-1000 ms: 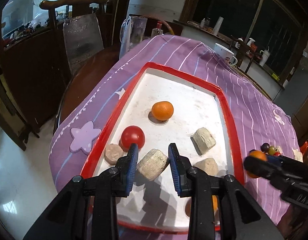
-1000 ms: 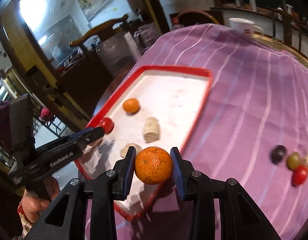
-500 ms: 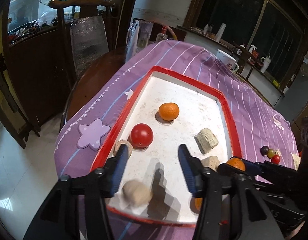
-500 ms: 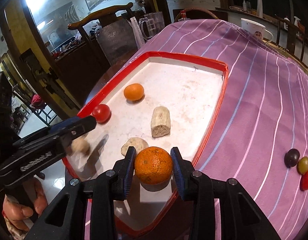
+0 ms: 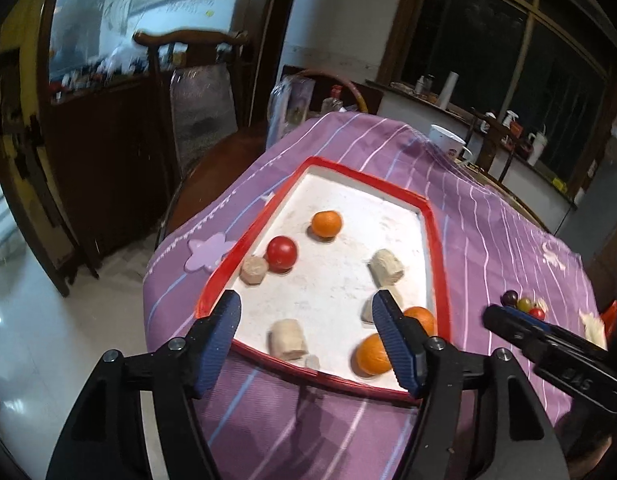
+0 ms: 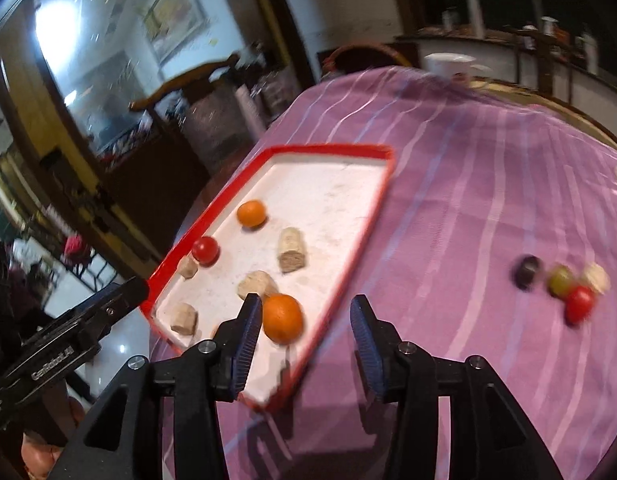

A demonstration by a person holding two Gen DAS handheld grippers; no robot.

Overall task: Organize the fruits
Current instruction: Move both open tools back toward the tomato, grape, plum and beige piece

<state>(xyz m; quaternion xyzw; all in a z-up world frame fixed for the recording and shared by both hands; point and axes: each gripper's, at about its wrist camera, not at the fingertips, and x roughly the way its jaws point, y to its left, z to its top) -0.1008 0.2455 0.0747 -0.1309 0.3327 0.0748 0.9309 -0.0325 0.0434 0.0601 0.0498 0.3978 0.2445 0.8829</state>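
Both the left claw (image 5: 306, 320) and right claw (image 6: 304, 320) gape apart, empty, above the red-rimmed white tray (image 6: 372, 216) holding round oranges (image 6: 282, 318)

A tray (image 5: 436, 240) is lying on the desk (image 5: 508, 248), near its left edge. Three oranges are sitting in the tray, one (image 5: 326, 223) toward its far end and two (image 5: 421, 317) (image 5: 371, 355) at its near right corner. A mug (image 5: 448, 143) is standing at the desk's far edge
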